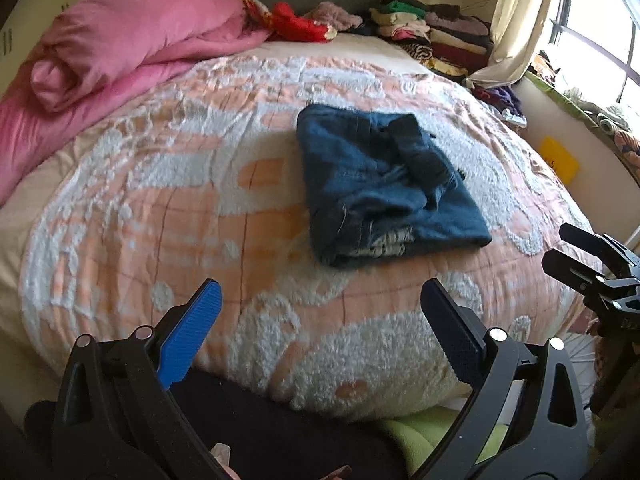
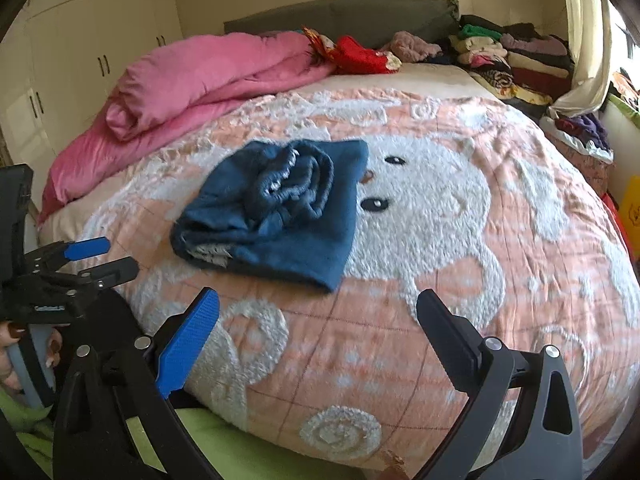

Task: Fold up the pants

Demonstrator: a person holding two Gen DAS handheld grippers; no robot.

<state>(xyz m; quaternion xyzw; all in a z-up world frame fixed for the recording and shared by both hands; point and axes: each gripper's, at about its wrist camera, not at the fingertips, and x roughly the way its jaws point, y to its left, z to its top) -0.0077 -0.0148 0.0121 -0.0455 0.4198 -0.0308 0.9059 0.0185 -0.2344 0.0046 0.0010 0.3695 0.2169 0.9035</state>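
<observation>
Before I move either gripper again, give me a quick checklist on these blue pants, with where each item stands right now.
1. Left gripper open and empty: ok.
2. Right gripper open and empty: ok.
3. Both grippers clear of the blue pants: ok, neither touches them.
4. Pants folded into a compact bundle on the blanket: ok.
5. Fold tidy: not ok, the waistband is bunched on top.
6. Layers underneath aligned: cannot tell, hidden.

Around the folded dark-blue fleece pants (image 1: 384,184) (image 2: 276,208), the peach-and-white bear-patterned quilt (image 1: 160,208) (image 2: 460,264) lies bare on every side. Far behind them, a rumpled pink satin duvet (image 1: 120,52) (image 2: 192,84) and stacked folded clothes (image 1: 436,36) (image 2: 516,56) crowd the headboard end.
</observation>
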